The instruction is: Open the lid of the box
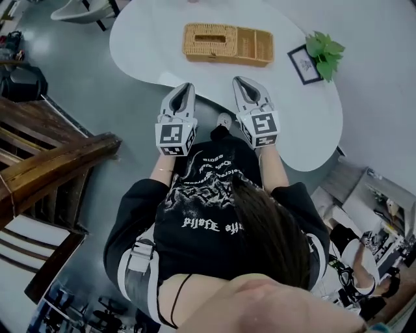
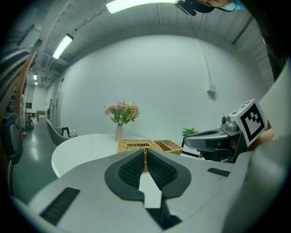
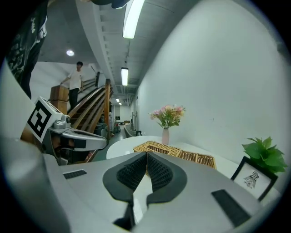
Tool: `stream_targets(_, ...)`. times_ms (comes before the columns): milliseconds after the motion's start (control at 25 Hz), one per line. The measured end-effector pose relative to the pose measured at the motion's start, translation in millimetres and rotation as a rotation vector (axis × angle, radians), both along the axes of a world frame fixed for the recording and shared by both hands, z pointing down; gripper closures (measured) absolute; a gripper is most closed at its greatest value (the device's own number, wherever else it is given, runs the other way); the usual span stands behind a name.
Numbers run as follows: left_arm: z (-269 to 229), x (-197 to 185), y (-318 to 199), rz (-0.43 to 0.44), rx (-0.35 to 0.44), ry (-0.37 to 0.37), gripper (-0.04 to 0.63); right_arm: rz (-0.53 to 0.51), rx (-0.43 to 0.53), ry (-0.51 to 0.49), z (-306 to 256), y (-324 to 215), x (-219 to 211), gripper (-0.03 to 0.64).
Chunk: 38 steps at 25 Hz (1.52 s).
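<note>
A woven wicker box [image 1: 227, 43] lies on the white table [image 1: 162, 45], its slotted lid closed on the left part and open compartments at its right end. It also shows in the left gripper view as the wicker box [image 2: 136, 144] and in the right gripper view as the wicker box [image 3: 175, 152]. My left gripper [image 1: 188, 88] hovers at the table's near edge, shut and empty. Beside it my right gripper [image 1: 240, 82] is shut with nothing between its tips. Both point toward the box from well short of it.
A small framed picture [image 1: 303, 64] and a green plant [image 1: 325, 51] stand right of the box. A vase of pink flowers [image 2: 121, 117] sits behind it. Wooden stairs [image 1: 39, 149] rise at the left, with a person [image 3: 75, 78] on them. A chair [image 1: 78, 10] stands beyond the table.
</note>
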<state>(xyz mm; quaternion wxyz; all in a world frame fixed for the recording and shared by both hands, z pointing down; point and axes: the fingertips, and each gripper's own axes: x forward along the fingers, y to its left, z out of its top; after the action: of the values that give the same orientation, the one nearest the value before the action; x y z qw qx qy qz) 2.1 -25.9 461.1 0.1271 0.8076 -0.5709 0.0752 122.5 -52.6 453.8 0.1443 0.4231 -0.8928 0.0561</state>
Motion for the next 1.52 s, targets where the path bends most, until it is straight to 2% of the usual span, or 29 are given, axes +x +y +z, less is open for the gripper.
stream_targets(280, 7, 33, -44, -0.108, -0.01, -0.022, 0.561, -0.144, 0.005, -0.01, 4, -48, 21, 0.591)
stream_targets(560, 10, 42, -48, -0.177, -0.028, -0.039, 0.561, -0.174, -0.027, -0.085, 1, -66, 34, 0.591)
stream_targets(760, 15, 51, -49, -0.168, -0.046, -0.059, 0.561, -0.177, -0.046, -0.065, 11, -69, 38, 0.591)
stream_targets(1000, 16, 40, -62, -0.151, -0.055, -0.055, 0.561, -0.168, -0.062, -0.049, 14, -72, 32, 0.574)
stream_targets(1240, 20, 18, -82, -0.114, -0.074, -0.039, 0.561, -0.154, -0.074, -0.033, 13, -86, 15, 0.574)
stream_targets(1520, 12, -23, -114, -0.074, -0.053, -0.02, 0.561, -0.21, -0.087, 0.02, 1, -104, -3, 0.556)
